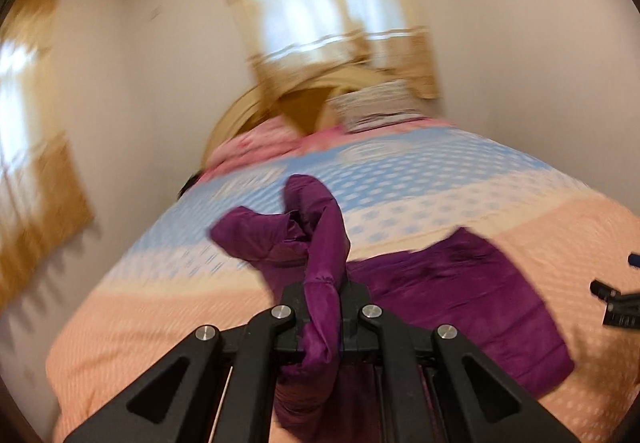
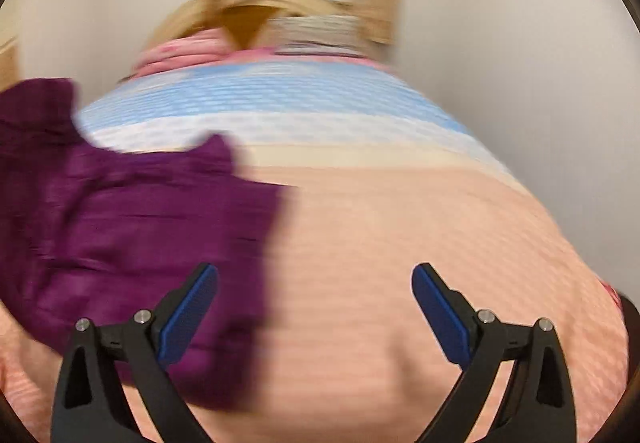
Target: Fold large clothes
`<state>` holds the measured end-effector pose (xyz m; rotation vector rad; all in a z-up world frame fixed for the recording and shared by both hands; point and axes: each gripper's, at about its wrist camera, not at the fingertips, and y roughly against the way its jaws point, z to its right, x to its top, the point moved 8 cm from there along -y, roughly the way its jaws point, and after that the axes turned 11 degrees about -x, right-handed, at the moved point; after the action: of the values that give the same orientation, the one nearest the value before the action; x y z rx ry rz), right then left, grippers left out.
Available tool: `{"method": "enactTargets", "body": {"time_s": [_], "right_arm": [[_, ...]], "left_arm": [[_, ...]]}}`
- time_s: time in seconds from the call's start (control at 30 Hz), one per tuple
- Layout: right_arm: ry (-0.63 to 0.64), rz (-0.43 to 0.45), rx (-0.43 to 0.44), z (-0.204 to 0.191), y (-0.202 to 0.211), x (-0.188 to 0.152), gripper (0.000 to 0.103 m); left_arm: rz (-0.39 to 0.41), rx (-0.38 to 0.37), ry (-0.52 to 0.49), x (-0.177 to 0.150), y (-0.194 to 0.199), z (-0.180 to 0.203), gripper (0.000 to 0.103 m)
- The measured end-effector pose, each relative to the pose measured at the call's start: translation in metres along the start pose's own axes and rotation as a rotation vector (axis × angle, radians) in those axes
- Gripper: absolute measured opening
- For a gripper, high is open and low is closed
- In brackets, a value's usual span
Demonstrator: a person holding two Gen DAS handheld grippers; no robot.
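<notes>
Pretty blurry shots, both views smeared, so fine detail is mostly gone. The left tongs [image 1: 323, 317] are clamped tight on a bunched fold of the purple garment [image 1: 452, 295], and that pinched fold rises up right in front of the lens, blocking a chunk of the bed behind it. The rest of the garment lies spread on the peach part of the bedspread [image 1: 400, 179], with a puffy bit, maybe a sleeve, sticking out to the left of the raised fold; hard to say what kind of clothing it is exactly. At the right edge of the left view a bit of black hardware with a blue tip pokes in, cut off by the frame, likely the other tool. The right tongs [image 2: 315, 307] stand wide apart with nothing between the blue pads [image 2: 188, 317]; they hang over the bare peach bedspread, and the garment sits off to their left, passing behind the left finger. The bedspread goes from peach near the camera through a cream band to a blue dotted pattern further up. At the head end there's a pink pillow [image 1: 256, 143], a striped pillow [image 1: 374, 105] and a curved wooden headboard [image 1: 248, 103]. Behind that, a bright window with tan curtains [image 1: 328, 15] and plain white walls.
</notes>
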<state>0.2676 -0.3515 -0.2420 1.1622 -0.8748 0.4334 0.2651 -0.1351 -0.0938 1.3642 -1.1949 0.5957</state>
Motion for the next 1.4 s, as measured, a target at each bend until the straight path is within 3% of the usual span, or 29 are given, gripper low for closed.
{"method": "enactTargets", "body": {"time_s": [0.17, 0.3, 0.37, 0.43, 0.53, 0.63, 0.7, 0.77, 0.8, 0.93, 1.1, 1.23, 1.33, 1.4], "right_arm": [[-0.144, -0.071, -0.057, 0.066, -0.015, -0.028, 0.099], [-0.168, -0.099, -0.067, 0.082, -0.022, -0.038, 0.099], [-0.171, -0.104, -0.062, 0.083, -0.024, -0.037, 0.099], [-0.168, -0.11, -0.056, 0.084, -0.018, -0.044, 0.099], [-0.167, -0.113, -0.05, 0.083, -0.018, -0.045, 0.099], [-0.166, -0.104, -0.049, 0.084, -0.021, -0.042, 0.099], [-0.169, -0.092, -0.057, 0.088, -0.024, -0.034, 0.099], [-0.18, -0.08, -0.068, 0.092, -0.02, -0.027, 0.099], [-0.183, -0.074, -0.074, 0.093, -0.018, -0.022, 0.099], [-0.161, -0.054, -0.077, 0.082, -0.009, 0.002, 0.095], [-0.077, -0.016, 0.044, 0.012, 0.007, 0.053, 0.075], [-0.02, 0.035, 0.129, -0.063, 0.028, 0.105, 0.065], [0.01, 0.063, 0.202, -0.131, 0.04, 0.143, 0.057], [0.013, 0.056, 0.241, -0.167, 0.033, 0.155, 0.055]], "left_arm": [[-0.036, -0.089, -0.231, -0.003, -0.047, 0.109, 0.005], [-0.117, -0.141, -0.412, -0.048, -0.089, 0.184, 0.005], [-0.16, -0.158, -0.472, -0.069, -0.102, 0.2, 0.005], [-0.154, -0.151, -0.532, -0.081, -0.105, 0.211, 0.005], [-0.132, -0.153, -0.555, -0.077, -0.099, 0.214, 0.01], [-0.09, -0.166, -0.577, -0.062, -0.073, 0.216, 0.03], [-0.024, -0.183, -0.599, -0.046, -0.05, 0.223, 0.084], [0.077, -0.205, -0.616, -0.032, -0.019, 0.226, 0.101], [0.104, -0.218, -0.612, -0.025, -0.006, 0.223, 0.101], [0.082, -0.173, -0.496, -0.011, 0.002, 0.177, 0.101], [-0.081, 0.033, -0.166, -0.008, -0.054, 0.04, 0.101], [-0.182, 0.263, 0.153, -0.018, -0.097, -0.078, 0.101], [-0.214, 0.299, 0.347, -0.022, -0.124, -0.121, 0.101], [-0.229, 0.286, 0.418, -0.02, -0.147, -0.127, 0.101]]}}
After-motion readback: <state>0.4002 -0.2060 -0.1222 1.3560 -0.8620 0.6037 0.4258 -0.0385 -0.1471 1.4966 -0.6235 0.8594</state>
